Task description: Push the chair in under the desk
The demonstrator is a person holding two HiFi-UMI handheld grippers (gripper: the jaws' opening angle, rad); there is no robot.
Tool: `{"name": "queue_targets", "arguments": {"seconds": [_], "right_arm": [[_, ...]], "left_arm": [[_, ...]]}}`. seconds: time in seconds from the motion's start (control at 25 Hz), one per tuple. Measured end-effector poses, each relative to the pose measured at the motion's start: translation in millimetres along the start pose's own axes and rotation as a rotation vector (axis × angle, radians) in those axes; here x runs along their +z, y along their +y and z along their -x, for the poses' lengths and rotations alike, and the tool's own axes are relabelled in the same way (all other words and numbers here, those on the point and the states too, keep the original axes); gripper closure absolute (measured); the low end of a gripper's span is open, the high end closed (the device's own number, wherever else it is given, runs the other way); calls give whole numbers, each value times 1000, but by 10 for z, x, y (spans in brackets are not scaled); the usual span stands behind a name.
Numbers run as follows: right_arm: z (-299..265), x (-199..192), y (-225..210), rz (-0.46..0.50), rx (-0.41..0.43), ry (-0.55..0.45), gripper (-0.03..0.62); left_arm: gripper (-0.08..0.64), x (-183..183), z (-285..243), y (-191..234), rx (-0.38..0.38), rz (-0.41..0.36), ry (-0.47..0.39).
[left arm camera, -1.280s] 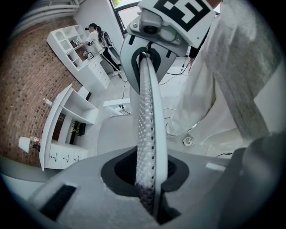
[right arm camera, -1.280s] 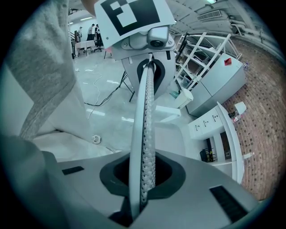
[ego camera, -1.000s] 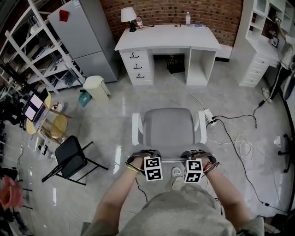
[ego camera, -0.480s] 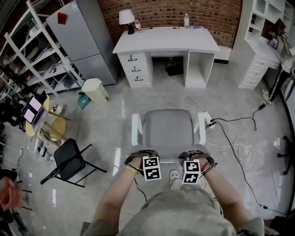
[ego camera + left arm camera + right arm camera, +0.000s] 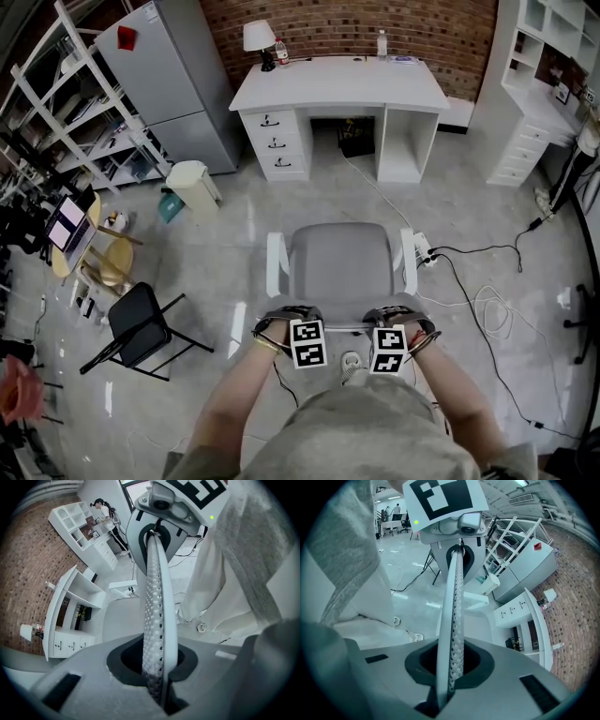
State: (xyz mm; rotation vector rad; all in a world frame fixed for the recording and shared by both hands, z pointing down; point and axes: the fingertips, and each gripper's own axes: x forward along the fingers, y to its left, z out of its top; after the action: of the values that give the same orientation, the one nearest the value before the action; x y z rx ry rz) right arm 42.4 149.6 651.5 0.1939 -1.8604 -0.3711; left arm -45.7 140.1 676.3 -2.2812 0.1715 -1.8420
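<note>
Chair (image 5: 342, 262) stood on the grey floor (image 5: 225, 239), well apart from the white desk (image 5: 339, 84) at its 12 o'clock, facing the desk's knee opening and not yet under it. Its perforated backrest (image 5: 157, 616) was at the seat's 6 o'clock, nearest the person. The left gripper (image 5: 292, 317) clamped the backrest's top edge toward 7 o'clock, and its jaws had just closed narrower on that edge. The right gripper (image 5: 396, 317) pinched the same edge toward 5 o'clock, jaws narrow. A power strip (image 5: 424, 247) lay just beside the chair at 3 o'clock, and a black folding chair (image 5: 141, 323) stood at 8 o'clock.
</note>
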Motion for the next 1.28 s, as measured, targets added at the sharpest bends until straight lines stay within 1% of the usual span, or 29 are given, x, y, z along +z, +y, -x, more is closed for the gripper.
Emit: {"name": "queue_targets", "arguments": {"seconds": [0.12,0.4,0.56,0.68,0.84,1.0,1.28], "right_arm": [[-16,-45,-77,5,-5,2,566],[-63,-153,-264,20,-21,7,566],[-87,-224,-368,31,-21,7,566],[-100,-285,-459,29,-22,10,566],[-94,-317,-546,30,-21,5,566],[-127,-378,-616,42,-33,8,566],[-157,-373,-738,40,-33,5,566]], "left_arm": [[518,24,-26,76,11,-4,1],[520,71,-82,254,0,2,1],[526,119,-119,360,15,-2,-1],[528,156,-142,454,12,-2,-1],[528,187,-156,552,6,-1,0],[529,211,-198,623,16,-4,0],[531,191,-219,756,15,-10,-1]]}}
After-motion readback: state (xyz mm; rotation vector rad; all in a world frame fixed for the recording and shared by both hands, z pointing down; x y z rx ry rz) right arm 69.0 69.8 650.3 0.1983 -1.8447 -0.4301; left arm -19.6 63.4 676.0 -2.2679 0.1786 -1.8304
